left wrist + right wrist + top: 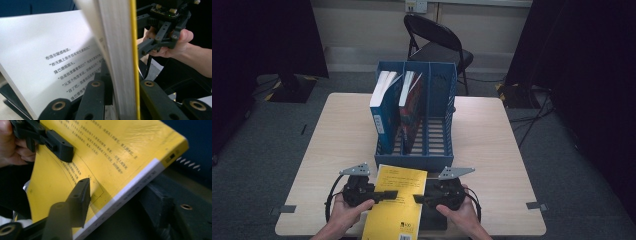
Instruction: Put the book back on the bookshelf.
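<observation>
The yellow book (396, 202) lies at the near edge of the table (492, 150), just in front of the blue file rack (439, 100), and both grippers are on it. Writing: lines of small dark print run across the yellow cover, too small to read from above; the right gripper view shows them as Chinese characters. A white strip runs along the spine, with a small black mark near the corner. In the left gripper view, inner white pages fan open, carrying lines of Chinese dialogue.

The left gripper (388, 194) comes in from the book's left side, its jaws pressed together on the cover and a block of pages. The right gripper (418, 198) meets the book's right edge; one jaw lies on the yellow cover, the other sits below the spine, and whether they pinch I cannot tell.

The book overhangs the table's near edge. Bare wood lies open on either side of the rack. In the rack, a blue book (381, 107) and a red-and-dark book (411, 107) stand in the left slots; the right slot is free.

Pale wood tabletop, grey carpet, a black folding chair (437, 45) behind the rack, dark curtains on both sides.
</observation>
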